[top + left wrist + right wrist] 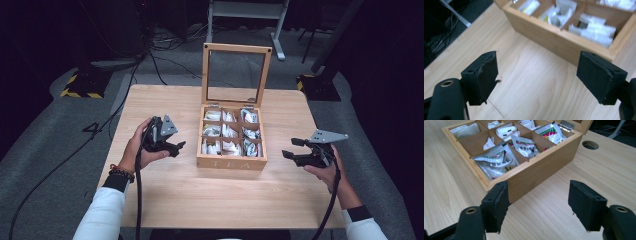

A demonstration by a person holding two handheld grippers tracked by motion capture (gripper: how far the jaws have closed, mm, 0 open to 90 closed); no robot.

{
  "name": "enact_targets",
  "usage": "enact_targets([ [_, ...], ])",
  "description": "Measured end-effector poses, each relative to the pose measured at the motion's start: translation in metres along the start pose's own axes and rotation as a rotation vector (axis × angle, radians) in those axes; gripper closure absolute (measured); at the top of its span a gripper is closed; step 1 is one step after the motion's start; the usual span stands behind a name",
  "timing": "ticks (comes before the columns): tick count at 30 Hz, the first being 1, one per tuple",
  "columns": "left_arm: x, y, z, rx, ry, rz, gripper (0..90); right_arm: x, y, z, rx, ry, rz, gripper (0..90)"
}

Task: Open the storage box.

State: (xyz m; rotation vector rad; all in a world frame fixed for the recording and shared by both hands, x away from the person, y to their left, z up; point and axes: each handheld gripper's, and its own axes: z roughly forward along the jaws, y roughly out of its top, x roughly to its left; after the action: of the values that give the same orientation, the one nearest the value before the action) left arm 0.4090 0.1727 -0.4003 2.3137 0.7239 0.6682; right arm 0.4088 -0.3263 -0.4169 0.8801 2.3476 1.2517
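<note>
A wooden tea box (231, 161) sat near the middle of a light wooden table (170, 195), its glass-paned lid (236, 75) standing upright at the far side. Inside, wooden dividers split it into 6 compartments, each holding white tea packets (225, 131). The front wall carried the letters TEA.

The left gripper (172, 146) was held just left of the box, level with its front half, in the person's left hand (141, 150). Its jaws stood apart with nothing between them, touching neither box nor table. The right gripper (295, 149) was held off the box's front right corner, a little farther away, in the right hand (327, 170). Its jaws were also parted and empty.

The left gripper view looked across bare tabletop between its 2 black pads (486, 77) to the box's side wall (554, 42), and showed packets (596, 30) in the nearer compartments; the left pad's foam edge looked frayed. The right gripper view showed detail that the high view did not: red and green printing on a foil packet (496, 162) in the nearest compartment, a metal hinge (567, 125) on the lid, and a round hole (590, 145) in the tabletop beyond the box. In that view the box's near corner (524, 182) lay just past the pads (586, 205), not touching them.

The high view alone took in both white sleeves (102, 215), the cables (137, 200) trailing from the grippers, and the grey floor (50, 150) around the table.
</note>
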Motion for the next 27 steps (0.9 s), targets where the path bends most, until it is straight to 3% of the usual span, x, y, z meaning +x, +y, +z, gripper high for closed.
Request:
enact_targets([
  [3,-0.004,-0.010,0.001,0.013,-0.008,-0.015,17.5,0.000,0.007,0.002,-0.009,0.007,0.002,33.5],
  [7,-0.011,-0.018,0.001,0.031,0.005,0.005,17.7,0.001,0.014,0.004,-0.019,0.018,-0.004,33.9],
  [20,-0.026,-0.051,0.001,0.060,-0.012,-0.007,17.7,0.022,0.050,0.026,-0.022,0.075,-0.084,39.8],
  [23,-0.031,-0.064,0.002,0.065,-0.043,-0.028,17.4,0.028,0.057,0.033,-0.024,0.095,-0.098,40.2],
  [26,-0.029,-0.070,0.002,0.085,-0.116,-0.066,17.4,0.035,0.064,0.041,-0.027,0.118,-0.115,41.4],
  [27,-0.029,-0.070,0.002,0.085,-0.116,-0.066,17.4,0.035,0.064,0.041,-0.027,0.118,-0.115,41.4],
])
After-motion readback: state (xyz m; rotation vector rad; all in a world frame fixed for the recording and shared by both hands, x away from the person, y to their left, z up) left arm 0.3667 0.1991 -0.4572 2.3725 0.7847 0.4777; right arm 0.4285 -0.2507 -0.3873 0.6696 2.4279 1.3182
